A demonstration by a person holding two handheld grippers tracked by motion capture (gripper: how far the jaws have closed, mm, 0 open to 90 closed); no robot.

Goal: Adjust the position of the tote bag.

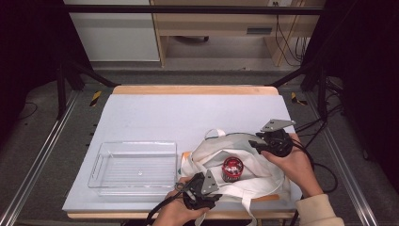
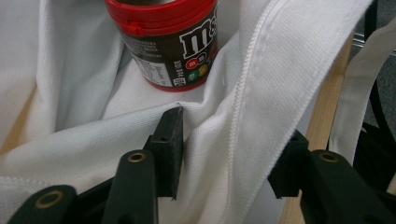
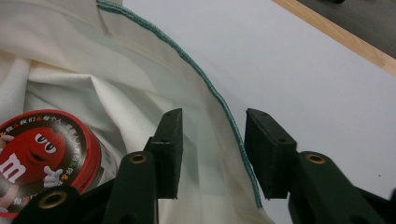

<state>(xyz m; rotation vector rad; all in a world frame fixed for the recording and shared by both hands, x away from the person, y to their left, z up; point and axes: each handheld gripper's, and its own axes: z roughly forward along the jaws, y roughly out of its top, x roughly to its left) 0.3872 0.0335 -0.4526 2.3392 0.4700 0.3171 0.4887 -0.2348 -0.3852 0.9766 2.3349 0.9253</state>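
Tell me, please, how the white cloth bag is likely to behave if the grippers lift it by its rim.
The bag looks thin and creased, so it will probably sag and fold rather than hold its shape. The candy jar inside would likely pull the bottom down and might tip or roll. The stitched rim seems the firmest part to grip.

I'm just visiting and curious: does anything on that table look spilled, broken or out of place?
Nothing looks spilled or broken. The one oddity is the candy jar with the red lid, which stands inside the open white cloth bag, whose rim straddles the jaws of the left gripper and the right gripper. The clear tray beside it holds nothing.
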